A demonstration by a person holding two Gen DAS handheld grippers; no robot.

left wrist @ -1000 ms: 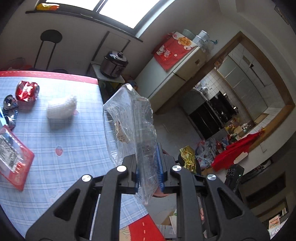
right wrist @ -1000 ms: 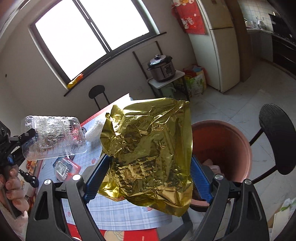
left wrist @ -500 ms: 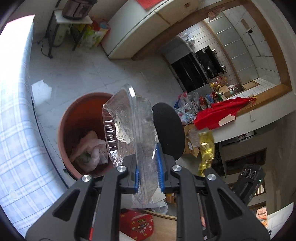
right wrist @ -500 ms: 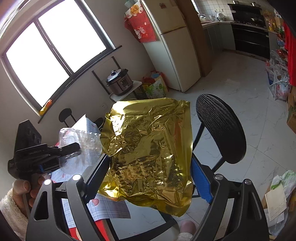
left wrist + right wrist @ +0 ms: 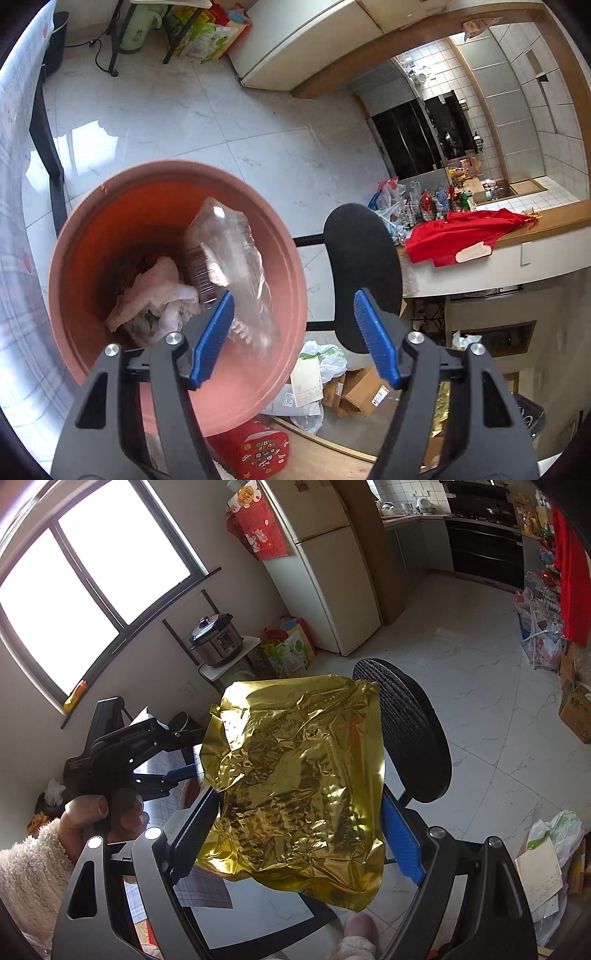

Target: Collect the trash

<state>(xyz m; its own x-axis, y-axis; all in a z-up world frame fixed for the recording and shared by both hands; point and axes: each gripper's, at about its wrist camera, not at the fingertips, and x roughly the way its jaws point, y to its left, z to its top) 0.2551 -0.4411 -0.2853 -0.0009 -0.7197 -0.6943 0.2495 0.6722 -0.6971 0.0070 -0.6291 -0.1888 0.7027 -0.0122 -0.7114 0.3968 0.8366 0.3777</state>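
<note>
Left claw (image 5: 291,332) opening over bin (image 5: 92,206) holding clear tray (image 5: 225,254); right claw (image 5: 299,830) clamps gold wrapper (image 5: 295,768)

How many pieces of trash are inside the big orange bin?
2 that show: a clear plastic container dropping in along the bin's right side, and a crumpled whitish wad at the bottom. More may be hidden underneath.

A black round chair (image 5: 402,734) stands on the white tiled floor (image 5: 177,110). Far off, a cream fridge (image 5: 325,576) stands right of a rice cooker (image 5: 216,640) below the window (image 5: 81,576).
</note>
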